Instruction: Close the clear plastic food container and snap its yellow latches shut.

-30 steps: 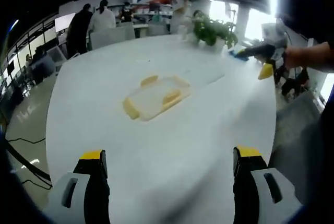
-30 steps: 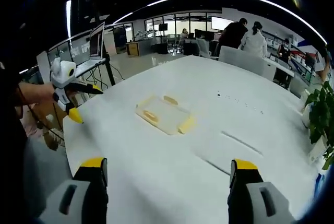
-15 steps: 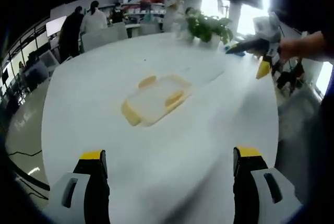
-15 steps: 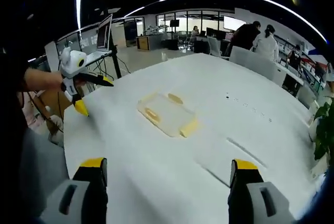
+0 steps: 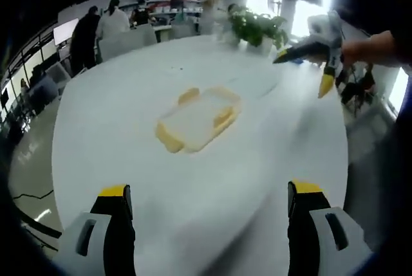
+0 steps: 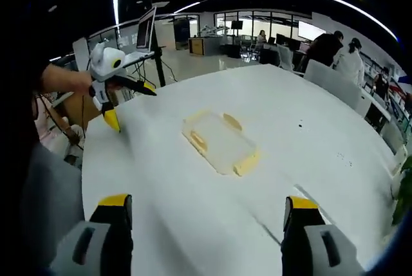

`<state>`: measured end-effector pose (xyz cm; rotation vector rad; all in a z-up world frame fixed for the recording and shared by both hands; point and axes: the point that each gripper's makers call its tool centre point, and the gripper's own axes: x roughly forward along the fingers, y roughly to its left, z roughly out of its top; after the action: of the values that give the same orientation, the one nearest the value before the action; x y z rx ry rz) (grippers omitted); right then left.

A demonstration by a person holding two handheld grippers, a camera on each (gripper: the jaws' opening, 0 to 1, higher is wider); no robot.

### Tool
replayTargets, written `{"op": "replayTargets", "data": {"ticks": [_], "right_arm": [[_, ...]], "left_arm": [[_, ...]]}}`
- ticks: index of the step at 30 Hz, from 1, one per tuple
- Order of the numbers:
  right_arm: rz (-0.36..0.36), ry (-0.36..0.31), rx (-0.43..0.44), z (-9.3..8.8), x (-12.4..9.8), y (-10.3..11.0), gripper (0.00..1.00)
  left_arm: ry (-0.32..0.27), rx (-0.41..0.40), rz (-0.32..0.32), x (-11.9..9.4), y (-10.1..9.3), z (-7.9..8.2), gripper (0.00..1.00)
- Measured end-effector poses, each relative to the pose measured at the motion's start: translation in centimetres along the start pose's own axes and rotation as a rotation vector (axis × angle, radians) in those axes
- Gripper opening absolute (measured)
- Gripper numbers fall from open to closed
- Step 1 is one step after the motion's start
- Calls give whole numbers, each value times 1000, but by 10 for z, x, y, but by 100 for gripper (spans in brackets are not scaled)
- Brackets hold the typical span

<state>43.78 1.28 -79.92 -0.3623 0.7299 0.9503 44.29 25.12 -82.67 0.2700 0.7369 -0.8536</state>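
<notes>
A clear, shallow plastic food container (image 5: 196, 118) with yellow latches (image 5: 223, 116) lies flat on the white round table (image 5: 116, 115). It is also in the right gripper view as the container (image 6: 221, 142), with a yellow latch (image 6: 248, 162) at its end. I cannot tell whether the latches are snapped. My left gripper (image 5: 210, 190) hovers open over the table's near edge, well short of the container, with nothing between its jaws. My right gripper (image 6: 207, 201) is open and empty on the opposite side. Each one appears in the other's view, held in the air: right gripper (image 5: 306, 73), left gripper (image 6: 131, 104).
A potted plant (image 5: 257, 28) stands at the table's far edge. Several people (image 5: 112, 22) stand by chairs and desks beyond the table. A laptop on a stand (image 6: 145, 31) is off the table near the person's sleeve (image 6: 45, 199).
Both views have shifted and the container looks a little nearer. In each view the other gripper has come in closer over the table's edge. The container has stayed in place.
</notes>
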Motion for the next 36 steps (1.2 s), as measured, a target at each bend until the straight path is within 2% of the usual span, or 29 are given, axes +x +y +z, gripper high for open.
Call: {"op": "replayTargets", "data": {"ticks": [4, 12, 14, 17, 19, 22, 26, 29, 32, 36], "right_arm": [[27, 21, -47, 2, 8, -7, 98], [52, 36, -94, 3, 16, -23, 97], [61, 31, -98, 4, 17, -24, 96], [78, 42, -110, 3, 21, -25, 96], [85, 44, -129, 4, 23, -27, 94], [98, 40, -132, 7, 28, -31, 93], [106, 35, -142, 10, 37, -34, 90], [124, 17, -151, 15, 41, -36, 86], [132, 70, -219, 7, 49, -43, 85], [145, 66, -229, 17, 55, -52, 82]], "left_arm": [[6, 33, -49, 7, 4, 2, 99], [18, 90, -80, 13, 15, 11, 99], [36, 104, -112, 16, 13, 9, 99], [68, 147, -120, 17, 12, 6, 99], [70, 148, -128, 18, 15, 7, 99], [108, 223, -144, 19, 14, 4, 99], [105, 210, -162, 23, 14, 7, 99], [107, 205, -187, 28, 17, 7, 95], [119, 226, -201, 33, 23, 8, 95], [124, 273, -216, 43, 31, 13, 93]]}}
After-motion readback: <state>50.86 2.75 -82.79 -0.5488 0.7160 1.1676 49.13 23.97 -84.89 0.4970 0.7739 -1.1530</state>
